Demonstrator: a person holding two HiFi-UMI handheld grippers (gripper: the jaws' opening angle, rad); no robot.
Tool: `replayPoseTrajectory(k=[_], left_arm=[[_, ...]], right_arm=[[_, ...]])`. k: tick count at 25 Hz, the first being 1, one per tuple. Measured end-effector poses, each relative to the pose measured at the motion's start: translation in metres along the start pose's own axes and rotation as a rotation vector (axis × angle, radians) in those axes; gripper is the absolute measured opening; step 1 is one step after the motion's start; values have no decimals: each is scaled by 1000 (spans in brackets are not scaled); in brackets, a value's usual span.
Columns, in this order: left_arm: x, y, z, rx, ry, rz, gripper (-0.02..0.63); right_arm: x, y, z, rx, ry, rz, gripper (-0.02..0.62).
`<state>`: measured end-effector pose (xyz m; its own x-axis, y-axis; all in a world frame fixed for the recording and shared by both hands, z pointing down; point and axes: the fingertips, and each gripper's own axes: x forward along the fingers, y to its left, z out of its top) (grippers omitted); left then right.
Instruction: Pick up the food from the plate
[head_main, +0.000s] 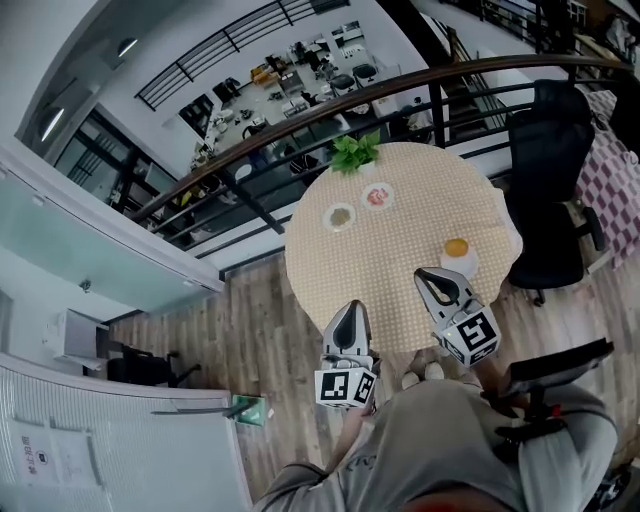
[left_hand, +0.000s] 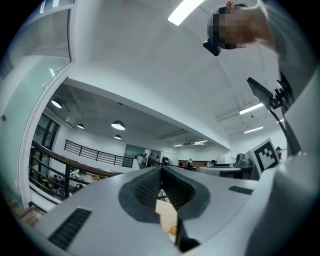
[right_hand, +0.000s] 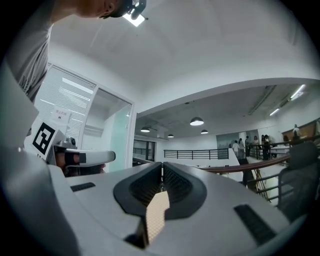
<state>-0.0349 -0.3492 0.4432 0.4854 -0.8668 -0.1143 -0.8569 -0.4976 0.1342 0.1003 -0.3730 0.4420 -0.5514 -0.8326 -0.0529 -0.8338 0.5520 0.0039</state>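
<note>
Food (head_main: 456, 247), orange and round, sits on a white plate (head_main: 462, 267) at the right of the round checked worktop (head_main: 400, 240) — untouched. The right gripper (head_main: 422, 274) hovers just beside that plate, fingers clenched on nothing. The left gripper (head_main: 350, 306) is at the near edge, fingers likewise pressed together, empty. A pale dish (head_main: 340, 216), a red-centred dish (head_main: 377, 196) and a leafy plant (head_main: 354, 152) stand farther off.

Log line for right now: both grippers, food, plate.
left gripper: shut, empty | right gripper: shut, empty, beside plate | orange food: on plate, not yet picked up
</note>
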Motion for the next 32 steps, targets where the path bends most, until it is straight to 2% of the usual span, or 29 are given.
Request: replayPoseTrajectory(k=[13, 14, 15, 16, 19, 26, 32], left_arm=[[-5, 14, -2, -2, -1, -1, 11], [-5, 14, -3, -1, -3, -1, 11], [-5, 15, -3, -3, -3, 2, 11], [-5, 15, -3, -6, -4, 5, 11], [-5, 15, -6, -21, 1, 6, 11], [-6, 19, -14, -26, 12, 20, 11], [-9, 27, -22, -35, 19, 36, 11]], right_arm=[[-4, -9, -8, 14, 38, -62, 31], [-1, -11, -11, 12, 56, -76, 188], [1, -14, -15, 8, 79, -96, 293], [3, -18, -17, 2, 97, -114, 306], [5, -21, -21, -3, 119, -127, 314], [6, -23, -33, -9, 153, -99, 313], [11, -41, -58, -72, 284, -69, 314]])
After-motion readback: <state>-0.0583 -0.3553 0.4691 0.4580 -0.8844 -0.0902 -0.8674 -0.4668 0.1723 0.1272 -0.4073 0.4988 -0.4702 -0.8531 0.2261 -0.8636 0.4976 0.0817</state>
